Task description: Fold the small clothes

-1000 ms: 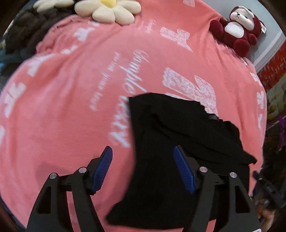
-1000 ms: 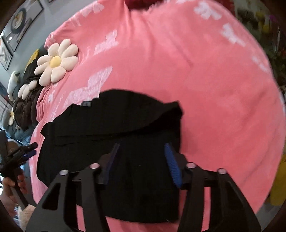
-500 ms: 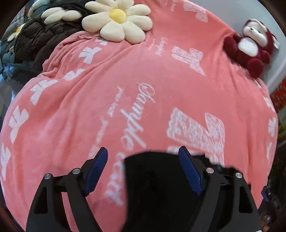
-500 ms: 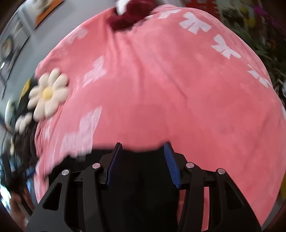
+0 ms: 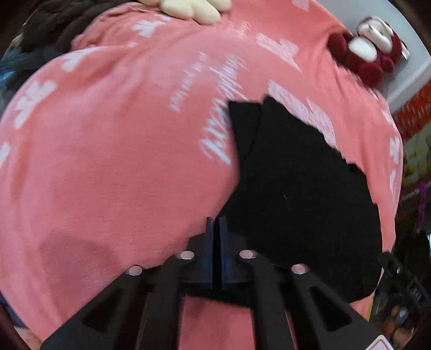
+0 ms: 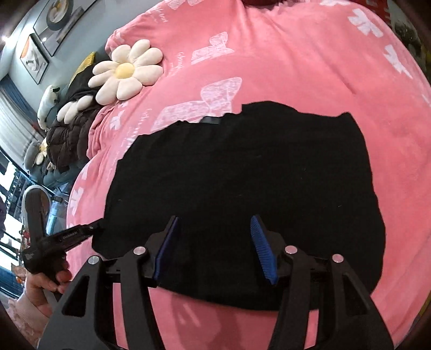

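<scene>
Left gripper jaws together, right gripper jaws apart

A pink blanket carries a black garment and flower cushion.

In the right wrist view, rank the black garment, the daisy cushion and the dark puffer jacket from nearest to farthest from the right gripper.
1. black garment: directly ahead of the right gripper, under its open fingers.
2. daisy cushion: upper left, on the pink blanket.
3. dark puffer jacket: far left, off the blanket's edge; close to the cushion's range.

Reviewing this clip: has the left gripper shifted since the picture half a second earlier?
Yes. The left gripper has pulled back toward the black garment's near left edge; the daisy cushion now sits at the frame's top. Its jaws have just closed, apparently at that edge.
</scene>
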`<state>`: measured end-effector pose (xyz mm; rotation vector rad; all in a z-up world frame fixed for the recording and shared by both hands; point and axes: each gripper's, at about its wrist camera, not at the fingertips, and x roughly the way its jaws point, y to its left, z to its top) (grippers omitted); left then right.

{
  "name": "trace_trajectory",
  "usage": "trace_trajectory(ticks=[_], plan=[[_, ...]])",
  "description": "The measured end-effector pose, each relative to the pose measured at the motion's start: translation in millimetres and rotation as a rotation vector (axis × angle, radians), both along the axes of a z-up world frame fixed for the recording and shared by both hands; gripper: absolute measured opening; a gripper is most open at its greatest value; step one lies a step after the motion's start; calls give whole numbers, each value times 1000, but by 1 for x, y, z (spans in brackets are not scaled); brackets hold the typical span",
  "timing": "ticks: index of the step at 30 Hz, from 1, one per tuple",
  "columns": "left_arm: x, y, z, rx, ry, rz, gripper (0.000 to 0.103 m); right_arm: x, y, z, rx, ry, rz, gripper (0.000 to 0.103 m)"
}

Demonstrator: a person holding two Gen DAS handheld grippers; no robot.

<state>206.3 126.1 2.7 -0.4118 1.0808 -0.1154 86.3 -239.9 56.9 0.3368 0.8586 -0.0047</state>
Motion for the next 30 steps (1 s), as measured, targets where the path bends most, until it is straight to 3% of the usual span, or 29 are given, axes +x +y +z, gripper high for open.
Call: trace_trajectory(ticks=[3,5,7,8,9,11,14,21,23,24,25,26,30], plan=[[-20,27,1,76,8,94,0,-17,-18,1,-33,6,-73,67],[-28,38,-18,101,88,96,0,-34,-40,-12,-78,65,-158,67],[-38,44,-21,54,103,94,0,-52,-61,-20,-85,104,-228,67],[-45,44,-12,18,64,89,4,-59,-69,-22,-69,110,-249,67],[-47,41,-6,-3,35,81,13,-64,-74,-24,-58,114,-267,67],[-47,34,4,-21,-10,83,68,-77,-85,-28,-34,121,-298,67],[-21,13,15,-10,-64,38,71,-88,-89,-36,2,131,-313,67],[67,-28,24,4,-65,-17,71,-94,-75,-51,-23,159,-277,68],[84,-35,20,-22,-54,-45,67,-90,-72,-54,-26,163,-261,68],[90,-39,17,-33,-52,-72,56,-89,-71,-55,-28,163,-258,68],[93,-42,12,-36,-36,-105,1,-86,-70,-56,-40,165,-255,69],[94,-41,10,-27,-20,-106,1,-85,-71,-57,-46,168,-255,69],[69,-9,20,-47,-94,-7,1,-85,-77,-59,-25,167,-269,69]])
